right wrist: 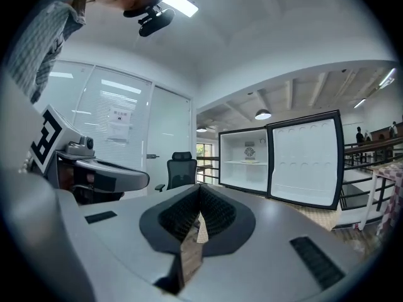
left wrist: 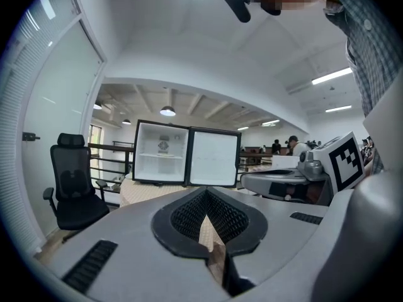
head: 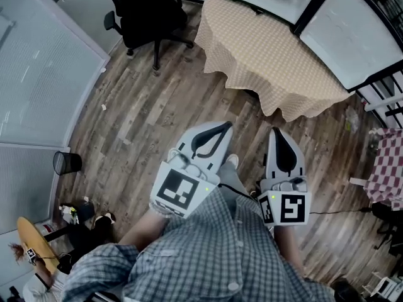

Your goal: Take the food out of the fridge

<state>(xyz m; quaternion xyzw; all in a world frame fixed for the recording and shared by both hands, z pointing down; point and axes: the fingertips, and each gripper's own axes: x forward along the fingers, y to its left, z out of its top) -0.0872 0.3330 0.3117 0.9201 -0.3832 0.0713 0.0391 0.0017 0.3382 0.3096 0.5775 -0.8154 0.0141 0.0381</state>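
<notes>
The left gripper and the right gripper are held side by side at waist height, each with its jaws pressed together and nothing between them. The fridge is seen well ahead of both, set on a cloth-covered table, with its door swung open to the right of the cavity. The food cannot be made out: only a faint low shape is seen on the inner shelf, too small to name.

Were the jaws left pressed together on arrival, the food would probably be shoved back on the shelf rather than taken. A careless reach with the right gripper could catch the open door, and the draped cloth could be snagged and dragged from below.

An office chair stands ahead and to the left of the left gripper, clear of the direct line. A waste basket is well off to the left. A cable lies on the floor right of the right gripper and could be tripped over.
</notes>
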